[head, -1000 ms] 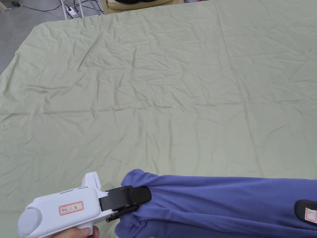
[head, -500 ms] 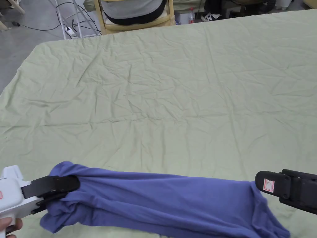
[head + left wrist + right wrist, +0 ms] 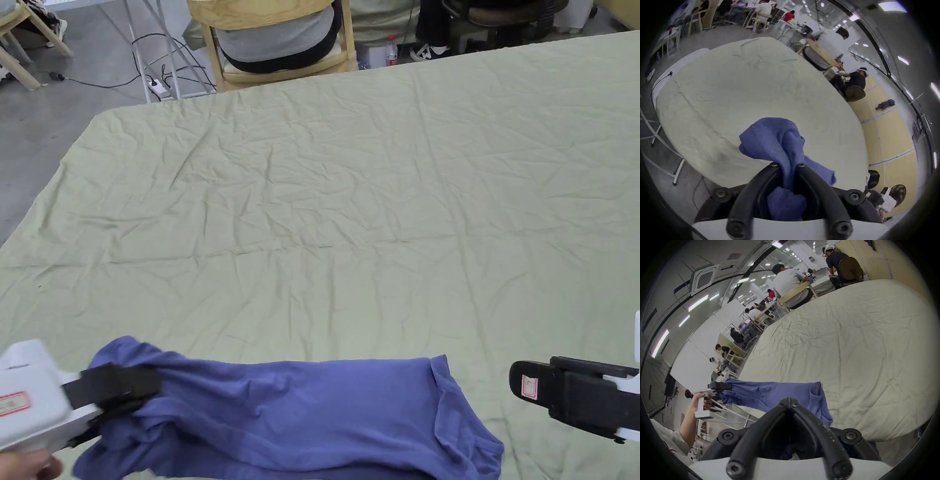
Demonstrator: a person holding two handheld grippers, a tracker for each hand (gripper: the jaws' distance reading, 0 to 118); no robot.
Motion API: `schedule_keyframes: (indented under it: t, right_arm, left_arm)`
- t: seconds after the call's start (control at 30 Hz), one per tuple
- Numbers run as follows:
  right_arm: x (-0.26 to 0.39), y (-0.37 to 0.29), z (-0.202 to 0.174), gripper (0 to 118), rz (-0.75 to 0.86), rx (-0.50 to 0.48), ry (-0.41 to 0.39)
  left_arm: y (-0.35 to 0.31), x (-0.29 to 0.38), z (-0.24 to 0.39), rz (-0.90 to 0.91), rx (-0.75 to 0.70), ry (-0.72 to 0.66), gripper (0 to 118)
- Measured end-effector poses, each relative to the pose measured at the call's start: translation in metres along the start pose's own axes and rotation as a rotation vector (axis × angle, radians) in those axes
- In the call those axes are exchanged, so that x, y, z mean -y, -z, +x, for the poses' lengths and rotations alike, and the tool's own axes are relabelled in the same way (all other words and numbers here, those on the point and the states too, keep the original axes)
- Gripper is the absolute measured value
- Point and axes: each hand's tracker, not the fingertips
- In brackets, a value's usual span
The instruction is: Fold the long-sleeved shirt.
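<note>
The blue long-sleeved shirt (image 3: pixel 300 412) is lying bunched along the near edge of the worktop (image 3: pixel 350 206), which is wearing a wrinkled pale green cover, at about 6 o'clock in the head view. At roughly 8 o'clock, the left hand-held gripper (image 3: pixel 134 390) is pinching one end of the shirt; in the left gripper view both jaws are pressing on a ridge of blue fabric (image 3: pixel 786 162), with more cloth bulging out above and below the jaws. A hand (image 3: pixel 28 465) is gripping its white body at the lower left corner. The shirt's other end is resting flat on the cover, toward 5 o'clock. The right hand-held gripper (image 3: pixel 522 384) is hovering at about 4 o'clock, near that end but apart from it, and in the right gripper view (image 3: pixel 788 400) its jaw tips are meeting with nothing between them. Beyond the far edge, at 12 o'clock, a person is sitting on a wooden chair (image 3: pixel 281 59).
</note>
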Motion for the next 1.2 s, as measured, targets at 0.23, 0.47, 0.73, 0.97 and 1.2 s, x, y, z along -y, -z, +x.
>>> schedule_keyframes:
  t: [0.23, 0.47, 0.73, 0.97, 1.2]
  right_arm:
    - [0.014, -0.013, 0.007, 1, -0.001, 0.023, 0.037]
    - [0.018, -0.023, 0.020, 1, -0.008, 0.067, 0.064]
    - [0.016, -0.019, 0.032, 1, -0.002, 0.026, 0.095]
    - [0.014, -0.023, 0.037, 1, 0.037, -0.014, 0.144]
    - [0.015, -0.026, 0.037, 1, 0.048, -0.022, 0.154]
  left_arm:
    - [0.112, 0.074, 0.113, -0.217, 0.041, 0.140, 11]
    - [0.193, 0.118, 0.143, -0.252, -0.094, 0.180, 28]
    - [0.140, 0.113, 0.148, -0.233, 0.252, 0.198, 116]
    - [0.088, 0.087, 0.104, 0.050, -0.042, 0.182, 95]
    - [0.144, 0.149, 0.113, -0.209, -0.087, 0.406, 3]
